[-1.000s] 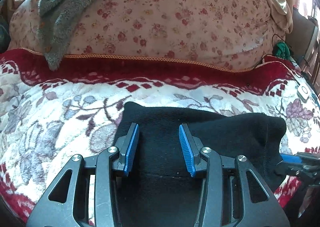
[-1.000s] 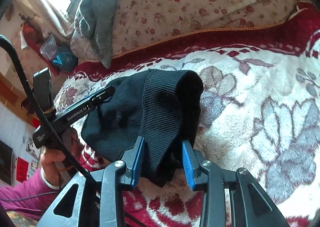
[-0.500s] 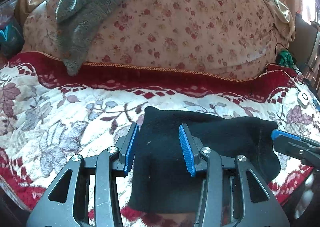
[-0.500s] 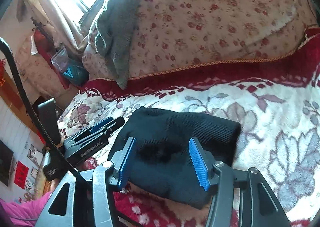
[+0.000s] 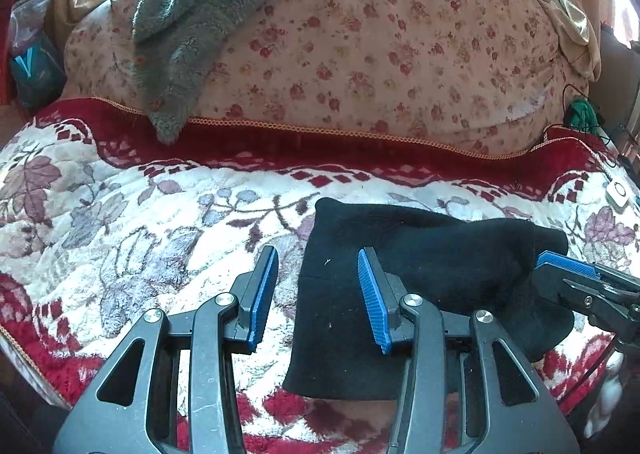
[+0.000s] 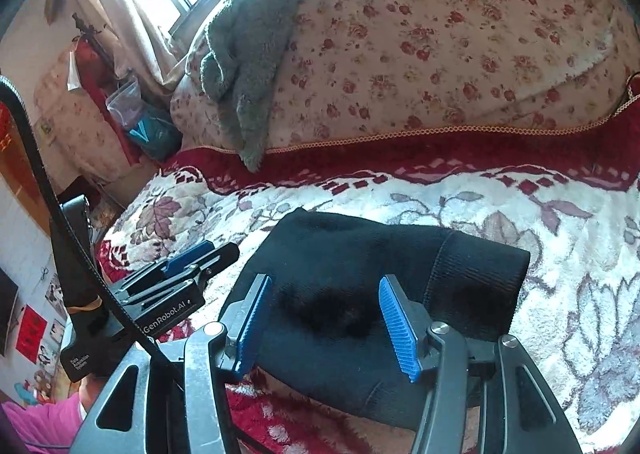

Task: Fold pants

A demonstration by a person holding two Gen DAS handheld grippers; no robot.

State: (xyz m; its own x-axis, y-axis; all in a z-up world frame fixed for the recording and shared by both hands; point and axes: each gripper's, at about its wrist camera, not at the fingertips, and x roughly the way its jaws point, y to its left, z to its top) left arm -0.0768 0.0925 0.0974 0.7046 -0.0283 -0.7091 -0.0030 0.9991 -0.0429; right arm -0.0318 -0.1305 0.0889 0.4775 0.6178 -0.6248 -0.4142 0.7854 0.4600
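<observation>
The left gripper point(image 5: 318, 296) hung with its jaws apart over the bundle's left edge. The black pants point(image 5: 420, 286) (soft, light, surely floppy) lay folded lower centre on the blanket point(image 5: 120, 238). The right gripper point(image 6: 326, 324), jaws just opened, gripped nothing; I'd take the ribbed waistband point(image 6: 480, 278).

One pants point(image 5: 420, 278), two tongs point(image 5: 318, 296), one towel point(image 5: 188, 34).
</observation>
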